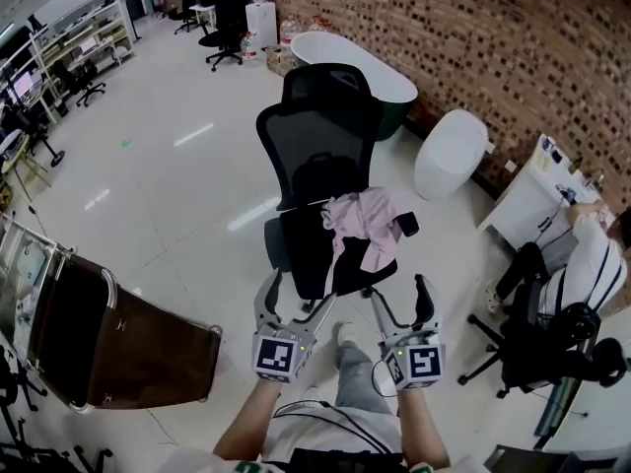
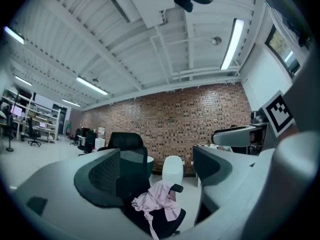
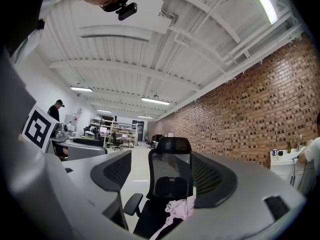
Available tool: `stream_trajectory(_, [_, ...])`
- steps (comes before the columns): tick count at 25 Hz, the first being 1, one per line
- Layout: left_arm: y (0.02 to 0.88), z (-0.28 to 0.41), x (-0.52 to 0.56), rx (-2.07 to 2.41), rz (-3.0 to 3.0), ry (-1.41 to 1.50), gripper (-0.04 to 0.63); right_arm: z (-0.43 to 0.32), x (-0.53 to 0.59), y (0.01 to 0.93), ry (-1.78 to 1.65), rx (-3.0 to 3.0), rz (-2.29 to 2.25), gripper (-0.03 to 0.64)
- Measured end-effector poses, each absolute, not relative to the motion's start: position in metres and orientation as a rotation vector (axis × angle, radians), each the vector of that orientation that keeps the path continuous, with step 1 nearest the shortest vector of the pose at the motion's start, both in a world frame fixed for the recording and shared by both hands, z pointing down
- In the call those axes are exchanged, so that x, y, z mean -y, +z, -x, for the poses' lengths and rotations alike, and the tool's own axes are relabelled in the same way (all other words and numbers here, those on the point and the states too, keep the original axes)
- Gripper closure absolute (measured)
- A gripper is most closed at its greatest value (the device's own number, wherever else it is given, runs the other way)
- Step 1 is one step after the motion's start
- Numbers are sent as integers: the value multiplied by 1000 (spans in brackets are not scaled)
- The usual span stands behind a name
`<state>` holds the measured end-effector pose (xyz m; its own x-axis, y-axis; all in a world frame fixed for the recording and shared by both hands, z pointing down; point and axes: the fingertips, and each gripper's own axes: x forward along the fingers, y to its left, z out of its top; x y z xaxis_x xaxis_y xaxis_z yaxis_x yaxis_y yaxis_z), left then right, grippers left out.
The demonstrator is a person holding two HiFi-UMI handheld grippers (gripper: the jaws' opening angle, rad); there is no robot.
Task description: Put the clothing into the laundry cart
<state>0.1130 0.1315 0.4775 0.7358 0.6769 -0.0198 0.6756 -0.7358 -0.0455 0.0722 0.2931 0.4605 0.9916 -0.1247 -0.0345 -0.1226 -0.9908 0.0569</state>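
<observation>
Pink clothing (image 1: 363, 225) lies crumpled over the seat and right armrest of a black office chair (image 1: 320, 136). The brown laundry cart (image 1: 148, 353) in its metal frame stands on the floor to the left. My left gripper (image 1: 296, 301) and right gripper (image 1: 401, 299) hover side by side just short of the chair, both open and empty. In the left gripper view the clothing (image 2: 157, 201) shows low between the spread jaws of the left gripper (image 2: 160, 173). The right gripper view has the clothing (image 3: 180, 209) low on the chair (image 3: 170, 169), beyond the right gripper (image 3: 162, 178).
A white bathtub (image 1: 360, 65) and a white oval tub (image 1: 449, 151) stand by the brick wall behind the chair. A seated person (image 1: 582, 264) on a black chair and a white counter (image 1: 527, 200) are at the right. More office chairs and shelving stand far left.
</observation>
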Motion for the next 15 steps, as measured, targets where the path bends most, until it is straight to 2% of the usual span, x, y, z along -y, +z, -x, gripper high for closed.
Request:
stream_trajectory(10, [484,-262,-210,1042,2914,-2,163,-242,-377,485,-22,346,-3164,227])
stream_trajectory(15, [496,-320,-239,940,2940,-97,163,-299,-416,516,72,391,-3170,227])
